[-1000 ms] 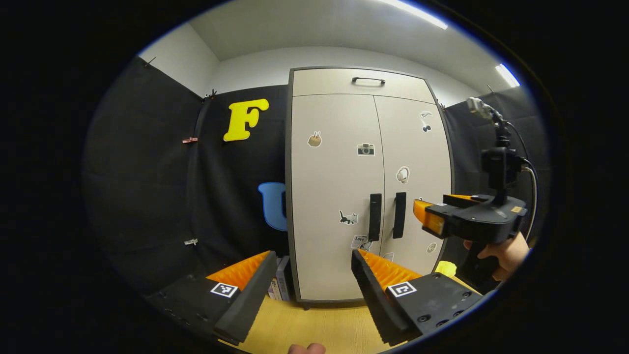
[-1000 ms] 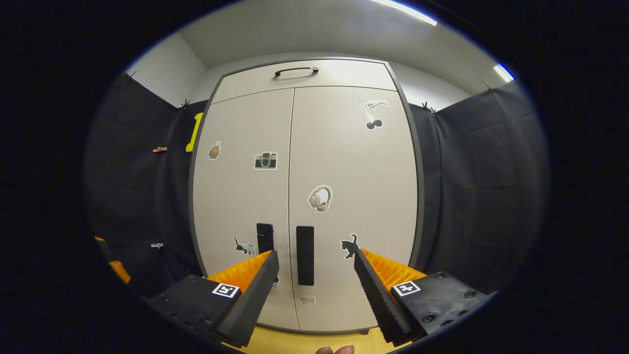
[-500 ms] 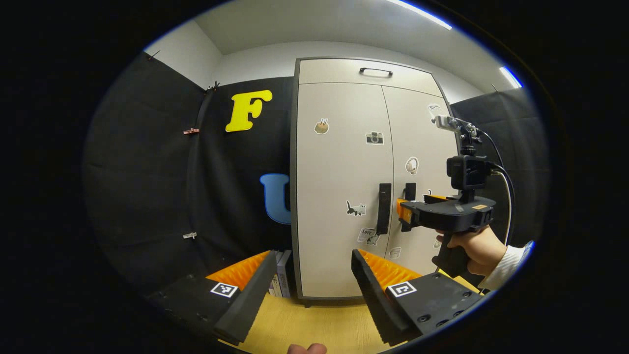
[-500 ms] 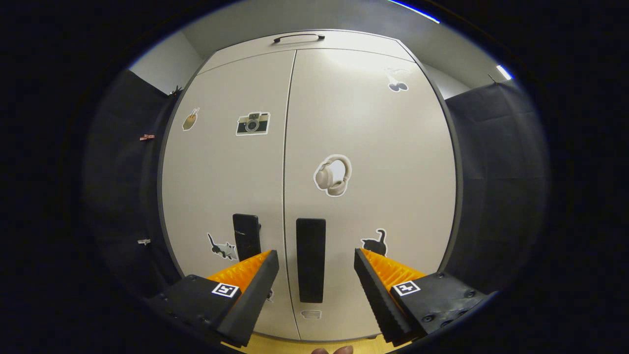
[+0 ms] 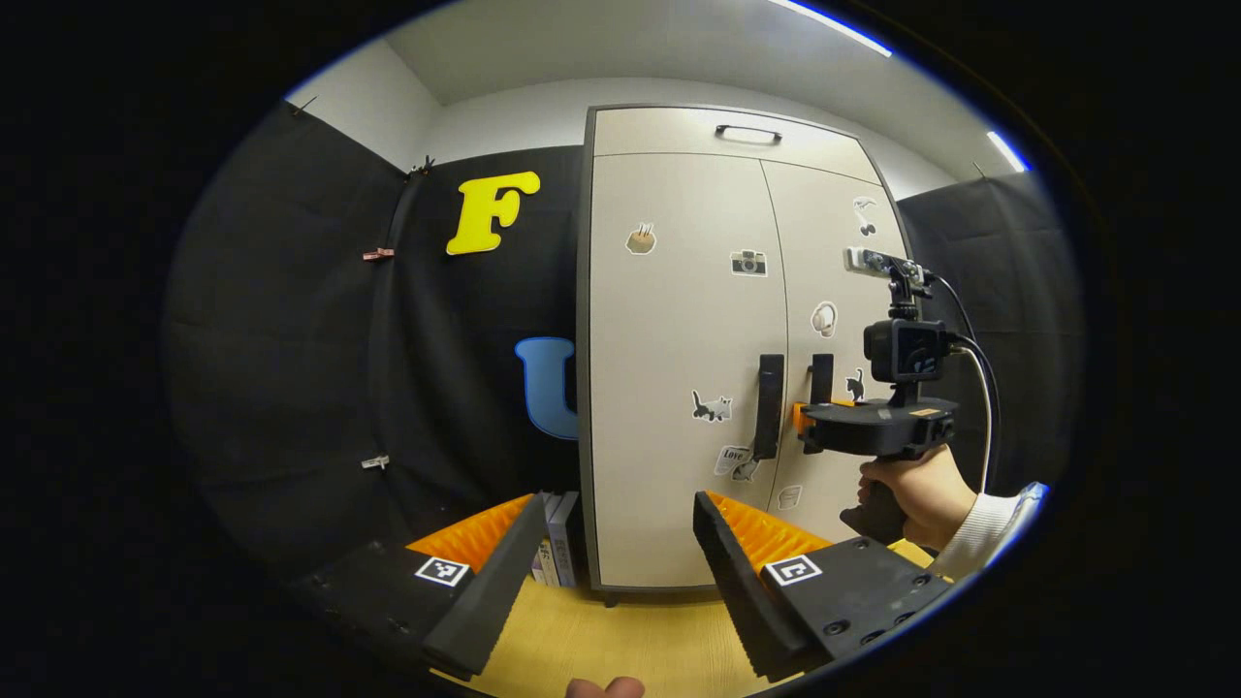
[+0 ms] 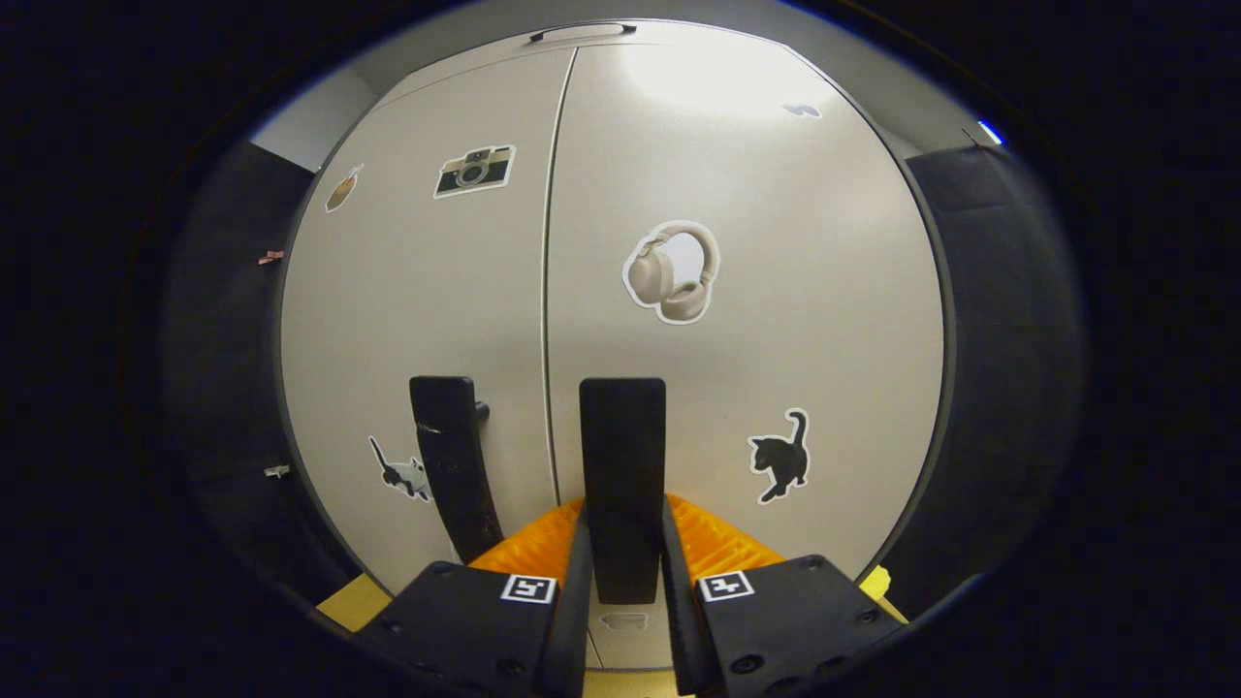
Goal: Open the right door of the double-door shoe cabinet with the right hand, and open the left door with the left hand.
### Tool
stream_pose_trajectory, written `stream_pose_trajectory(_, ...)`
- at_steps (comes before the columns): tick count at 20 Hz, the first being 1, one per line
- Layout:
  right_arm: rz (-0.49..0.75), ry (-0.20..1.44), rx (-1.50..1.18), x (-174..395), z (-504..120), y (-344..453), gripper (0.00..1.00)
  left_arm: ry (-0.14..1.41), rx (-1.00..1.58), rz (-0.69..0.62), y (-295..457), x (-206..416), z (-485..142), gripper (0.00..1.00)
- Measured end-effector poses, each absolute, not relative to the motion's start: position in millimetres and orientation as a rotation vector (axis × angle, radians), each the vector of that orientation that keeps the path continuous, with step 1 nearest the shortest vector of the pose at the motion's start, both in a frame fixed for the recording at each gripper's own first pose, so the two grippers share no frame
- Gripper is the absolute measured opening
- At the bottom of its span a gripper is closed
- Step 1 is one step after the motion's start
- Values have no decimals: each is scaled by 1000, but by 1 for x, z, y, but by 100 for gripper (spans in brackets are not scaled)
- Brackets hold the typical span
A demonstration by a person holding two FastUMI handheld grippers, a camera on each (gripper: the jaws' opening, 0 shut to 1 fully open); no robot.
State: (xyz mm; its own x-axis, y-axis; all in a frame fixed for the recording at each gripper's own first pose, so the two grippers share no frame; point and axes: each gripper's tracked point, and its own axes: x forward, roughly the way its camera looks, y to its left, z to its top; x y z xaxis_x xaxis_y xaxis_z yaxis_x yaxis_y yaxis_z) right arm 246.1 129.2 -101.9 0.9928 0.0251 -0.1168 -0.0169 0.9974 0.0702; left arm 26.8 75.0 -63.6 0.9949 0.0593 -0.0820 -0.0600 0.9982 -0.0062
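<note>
The pale shoe cabinet stands ahead with both doors closed. In the left gripper view its left door (image 5: pixel 679 368) and right door (image 5: pixel 834 271) each carry a dark upright handle, the left handle (image 5: pixel 770 405) and the right handle (image 5: pixel 821 373). My right gripper (image 5: pixel 810 431) reaches the right handle there, held by a hand (image 5: pixel 916 485). In the right gripper view my right gripper (image 6: pixel 622 557) is shut on the right handle (image 6: pixel 622 456), one finger on each side. The left handle (image 6: pixel 451 456) stands free beside it. My left gripper (image 5: pixel 620 523) is open, well short of the cabinet.
A top drawer with a dark bar handle (image 5: pixel 748 132) sits above the doors. Several books (image 5: pixel 555 553) stand against the cabinet's left side on the wooden surface (image 5: pixel 620 630). Black cloth walls close in on both sides.
My right gripper moved forward to the right door and shut on its handle. My left gripper stayed open and barely shifted.
</note>
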Motion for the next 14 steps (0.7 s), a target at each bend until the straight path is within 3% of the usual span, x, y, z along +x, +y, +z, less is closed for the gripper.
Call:
stream_pose_trajectory(2, 17, 108, 64, 246, -101, 129, 41, 86, -12, 57, 74, 27, -65, 95)
stream_pose_trajectory(5, 22, 111, 66, 246, -103, 128, 22, 91, -21, 58, 74, 25, -67, 95)
stream_pose_trajectory(10, 24, 119, 101, 245, -102, 128, 22, 88, -23, 70, 74, 14, -65, 95)
stream_pose_trajectory(11, 27, 124, 97, 246, -102, 127, 15, 89, -26, 73, 75, 11, -66, 95)
stream_pose_trajectory(14, 27, 128, 96, 239, -100, 126, 15, 90, -25, 93, 80, -1, -64, 95)
